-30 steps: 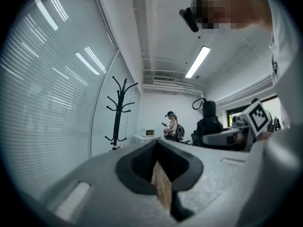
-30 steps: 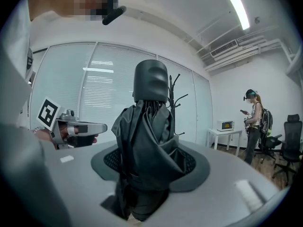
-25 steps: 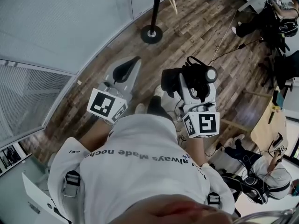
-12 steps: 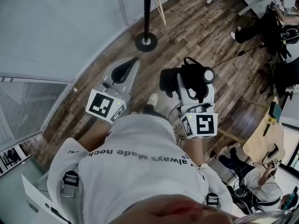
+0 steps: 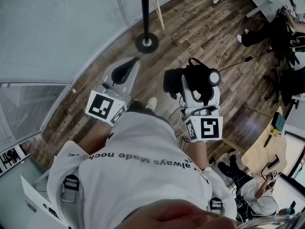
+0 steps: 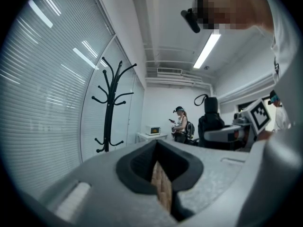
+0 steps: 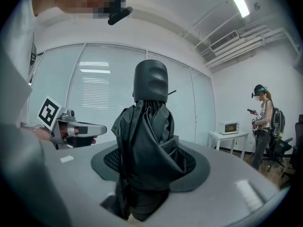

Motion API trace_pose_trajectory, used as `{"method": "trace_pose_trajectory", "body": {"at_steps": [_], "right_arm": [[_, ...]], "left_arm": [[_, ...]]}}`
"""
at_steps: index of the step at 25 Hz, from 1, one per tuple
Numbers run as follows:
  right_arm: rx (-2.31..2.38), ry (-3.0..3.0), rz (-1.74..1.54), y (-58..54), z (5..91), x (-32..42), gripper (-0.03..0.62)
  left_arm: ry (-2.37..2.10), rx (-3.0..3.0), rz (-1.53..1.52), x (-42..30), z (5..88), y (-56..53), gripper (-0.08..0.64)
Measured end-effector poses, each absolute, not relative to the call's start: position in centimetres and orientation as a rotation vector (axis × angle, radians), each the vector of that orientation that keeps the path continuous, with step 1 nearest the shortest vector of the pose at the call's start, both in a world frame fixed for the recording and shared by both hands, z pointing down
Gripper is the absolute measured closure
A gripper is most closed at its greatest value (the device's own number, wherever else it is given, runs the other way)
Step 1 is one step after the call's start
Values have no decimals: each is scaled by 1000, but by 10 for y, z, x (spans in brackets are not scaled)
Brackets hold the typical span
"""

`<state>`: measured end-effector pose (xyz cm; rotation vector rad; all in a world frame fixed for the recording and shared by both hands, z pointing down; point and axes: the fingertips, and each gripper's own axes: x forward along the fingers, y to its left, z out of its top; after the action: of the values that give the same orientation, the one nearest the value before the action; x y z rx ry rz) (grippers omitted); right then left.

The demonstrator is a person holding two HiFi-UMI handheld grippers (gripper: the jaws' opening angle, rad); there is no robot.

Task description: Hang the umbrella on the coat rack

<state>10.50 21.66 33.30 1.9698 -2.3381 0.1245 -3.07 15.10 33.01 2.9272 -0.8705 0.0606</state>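
Low in front: left hand-held gripper [image 6: 156,148], grey with black pads, jaws pressed together, nothing between them. Through a thin slit, a bit of wooden floor [image 6: 163,188]. Off to the left, by the window blinds [image 6: 42,103], a tall black coat rack [image 6: 110,103], well apart. On the right, right hand-held gripper [image 6: 210,135] with a black umbrella [image 6: 210,119] upright in its jaws. Far back, a person [image 6: 180,124] near a white bench [image 6: 151,136] with a small box [image 6: 152,130].
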Motion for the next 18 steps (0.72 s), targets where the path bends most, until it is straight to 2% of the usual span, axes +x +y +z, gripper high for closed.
{"method": "trace_pose_trajectory", "body": {"at_steps": [10, 18], "right_arm": [[1916, -2357, 112, 137, 340, 115, 359], [1893, -2345, 103, 25, 341, 113, 359]], "left_arm": [[-896, 2918, 41, -17, 341, 73, 560], [-901, 2922, -14, -19, 335, -40, 558]]}}
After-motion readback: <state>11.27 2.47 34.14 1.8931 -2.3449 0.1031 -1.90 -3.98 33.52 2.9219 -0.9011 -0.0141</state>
